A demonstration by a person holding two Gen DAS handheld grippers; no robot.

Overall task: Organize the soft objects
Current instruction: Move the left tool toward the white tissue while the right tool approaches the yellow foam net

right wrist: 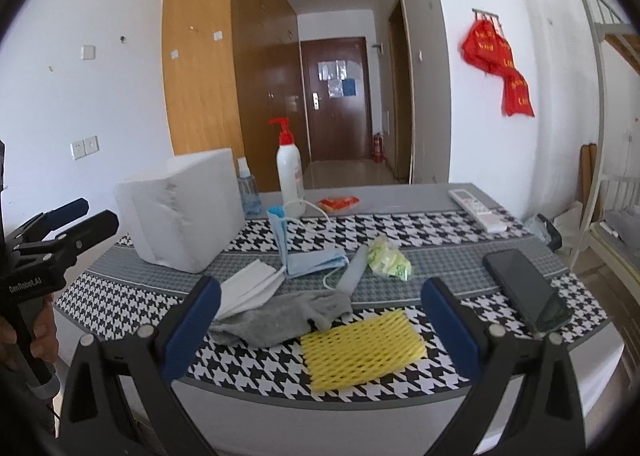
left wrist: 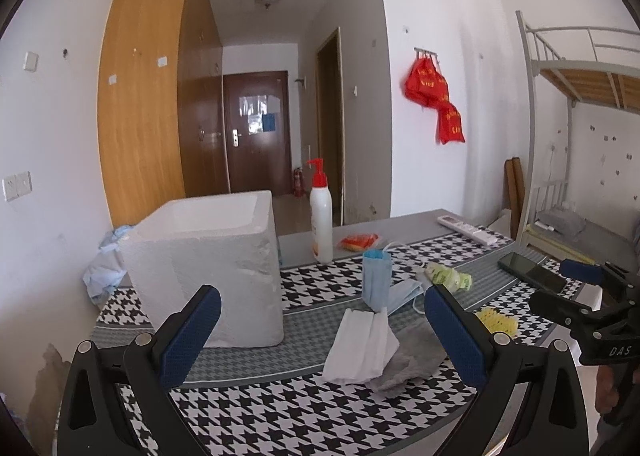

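A white foam box stands open-topped on the houndstooth table, left of centre. Soft things lie to its right: a white folded mask, a grey cloth, blue masks, a green-white wrapper and a yellow foam net. My left gripper hovers open over the near table edge, facing the box and white mask. My right gripper is open above the grey cloth and yellow net, holding nothing.
A pump bottle, a small clear bottle, an orange packet, a remote and a black phone lie on the table. A bunk bed stands at right.
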